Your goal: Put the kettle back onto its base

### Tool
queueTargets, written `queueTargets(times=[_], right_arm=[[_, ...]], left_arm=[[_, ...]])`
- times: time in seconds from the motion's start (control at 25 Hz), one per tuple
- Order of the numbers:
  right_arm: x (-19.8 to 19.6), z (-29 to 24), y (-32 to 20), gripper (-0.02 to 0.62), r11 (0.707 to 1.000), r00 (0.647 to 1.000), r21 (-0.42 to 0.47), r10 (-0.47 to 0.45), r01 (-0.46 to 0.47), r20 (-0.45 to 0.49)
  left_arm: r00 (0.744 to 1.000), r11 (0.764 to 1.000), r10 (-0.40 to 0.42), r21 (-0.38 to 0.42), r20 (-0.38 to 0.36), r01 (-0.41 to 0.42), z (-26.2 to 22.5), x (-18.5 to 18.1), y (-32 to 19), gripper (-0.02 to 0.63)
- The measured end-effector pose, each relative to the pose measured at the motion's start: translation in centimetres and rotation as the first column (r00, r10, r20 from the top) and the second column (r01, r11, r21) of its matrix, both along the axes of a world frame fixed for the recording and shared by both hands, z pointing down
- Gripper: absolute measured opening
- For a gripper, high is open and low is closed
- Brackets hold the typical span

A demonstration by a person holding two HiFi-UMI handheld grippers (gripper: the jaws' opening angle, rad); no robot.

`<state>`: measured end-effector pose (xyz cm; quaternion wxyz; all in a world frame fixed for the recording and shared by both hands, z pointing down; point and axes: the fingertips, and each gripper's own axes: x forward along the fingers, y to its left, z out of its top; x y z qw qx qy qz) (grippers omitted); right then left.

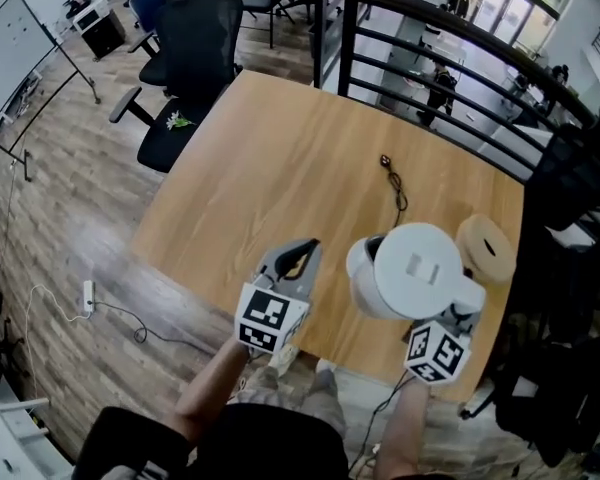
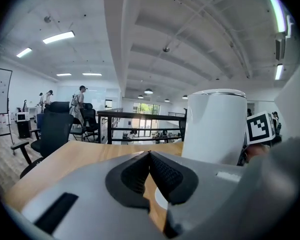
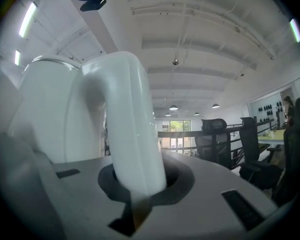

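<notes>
The white kettle [image 1: 410, 268] hangs over the near right part of the wooden table [image 1: 270, 158]. My right gripper [image 1: 464, 308] is shut on its curved handle [image 3: 130, 124], which fills the right gripper view between the pads. A round tan base [image 1: 485, 249] lies on the table just right of and behind the kettle. A black cord [image 1: 392, 182] runs across the table toward the kettle and disappears under it. My left gripper [image 1: 300, 256] is shut and empty, left of the kettle. In the left gripper view its pads [image 2: 162, 171] meet, with the kettle body [image 2: 215, 129] close on the right.
A black office chair [image 1: 195, 48] stands at the table's far left corner. A black railing [image 1: 460, 53] runs behind the table, and dark chairs [image 1: 575, 178] crowd its right side. A power strip [image 1: 88, 296] with its cable lies on the floor at left.
</notes>
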<state>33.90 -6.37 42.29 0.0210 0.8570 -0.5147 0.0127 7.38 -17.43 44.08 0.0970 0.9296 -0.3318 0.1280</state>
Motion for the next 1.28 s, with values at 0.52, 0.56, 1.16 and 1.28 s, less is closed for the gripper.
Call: queueTargets(times=[0.52, 0.56, 1.16, 1.28], right_arm=[[1.1, 4.6, -7.0, 0.028, 0.993, 0.993, 0.005, -0.114, 0.114, 0.012], [1.3, 4.9, -7.4, 0.028, 0.993, 0.993, 0.006, -0.12, 0.12, 0.013], [3.1, 10.5, -10.8, 0.031, 0.983, 0.982, -0.007, -0.183, 0.183, 0.037], [2.9, 11.3, -11.2, 0.032, 0.982, 0.981, -0.014, -0.186, 0.187, 0.052]], left_arm=[[0.994, 0.993, -0.101, -0.061, 0.042, 0.104, 6.0, 0.1, -2.9, 0.003], [0.994, 0.992, -0.104, -0.062, 0.043, 0.107, 6.3, 0.3, -3.0, 0.003], [0.984, 0.981, -0.163, -0.095, 0.066, 0.169, 11.2, 1.6, -4.4, 0.003], [0.982, 0.978, -0.171, -0.104, 0.074, 0.178, 11.9, 1.2, -4.5, 0.003]])
